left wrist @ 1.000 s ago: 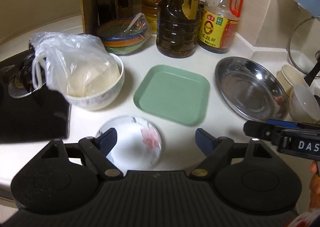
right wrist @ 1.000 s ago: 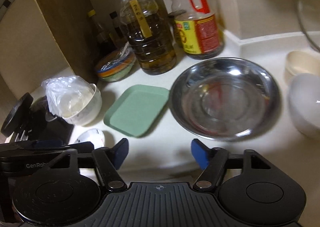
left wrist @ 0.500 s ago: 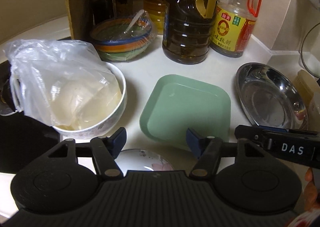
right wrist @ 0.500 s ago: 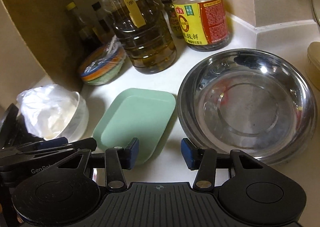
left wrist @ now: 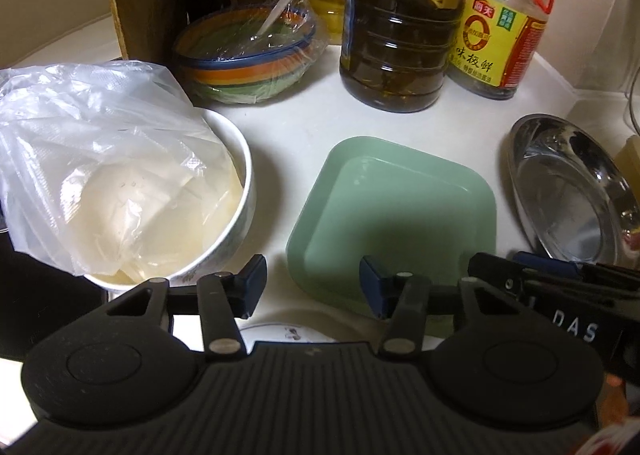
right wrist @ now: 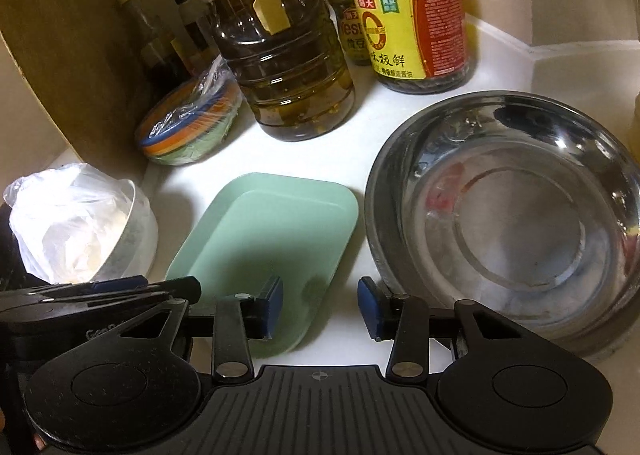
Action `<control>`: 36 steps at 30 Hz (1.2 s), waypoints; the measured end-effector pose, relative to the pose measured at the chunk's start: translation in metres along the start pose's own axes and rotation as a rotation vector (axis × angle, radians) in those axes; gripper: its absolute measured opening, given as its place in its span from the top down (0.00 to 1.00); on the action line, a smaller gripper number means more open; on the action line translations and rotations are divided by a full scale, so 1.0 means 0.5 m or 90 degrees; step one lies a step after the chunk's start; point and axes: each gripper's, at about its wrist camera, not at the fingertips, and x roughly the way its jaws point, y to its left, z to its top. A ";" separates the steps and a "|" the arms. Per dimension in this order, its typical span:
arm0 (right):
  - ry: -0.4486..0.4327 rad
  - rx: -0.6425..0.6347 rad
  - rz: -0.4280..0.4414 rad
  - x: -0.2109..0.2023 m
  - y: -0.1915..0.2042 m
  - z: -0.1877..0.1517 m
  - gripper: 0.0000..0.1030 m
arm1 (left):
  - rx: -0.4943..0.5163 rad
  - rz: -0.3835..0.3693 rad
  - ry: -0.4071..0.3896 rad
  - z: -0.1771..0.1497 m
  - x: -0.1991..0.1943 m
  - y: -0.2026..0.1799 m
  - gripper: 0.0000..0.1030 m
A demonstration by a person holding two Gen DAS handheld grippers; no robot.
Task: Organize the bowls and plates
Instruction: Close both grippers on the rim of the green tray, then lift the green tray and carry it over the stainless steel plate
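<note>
We've got both tools, left tool point(left wrist: 312, 282) & right tool point(right wrist: 320, 303), jaws apart w/ nothing held over the green plate point(left wrist: 394, 215) lying flat on the counter point(left wrist: 288, 123); looks light, stiff, prob slick plastic, so we pinch its raised near rim.

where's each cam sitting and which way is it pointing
Left wrist: on the left gripper, low over the counter, facing the green plate and bagged white bowl; its open fingers and the right gripper's tip show.
Right wrist: on the right gripper, facing the green plate's corner and steel bowl; open fingers and the left gripper show.
Shared: plate, both bowls, oil bottle.
</note>
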 end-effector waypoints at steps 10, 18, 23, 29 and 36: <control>-0.007 -0.007 -0.034 0.023 0.012 0.000 0.74 | 0.009 0.011 0.011 0.011 0.023 -0.008 0.64; -0.014 -0.023 -0.045 0.030 0.018 -0.001 0.87 | 0.018 0.012 0.009 0.009 0.029 -0.011 0.72; -0.030 -0.044 -0.057 0.025 0.024 0.000 0.92 | 0.014 0.010 0.005 0.006 0.024 -0.005 0.77; -0.049 -0.061 -0.053 0.016 0.031 0.007 0.92 | 0.009 0.005 -0.011 0.005 0.003 -0.001 0.77; -0.084 -0.076 -0.051 -0.008 0.047 0.018 0.92 | 0.011 -0.003 -0.037 0.014 -0.023 0.002 0.77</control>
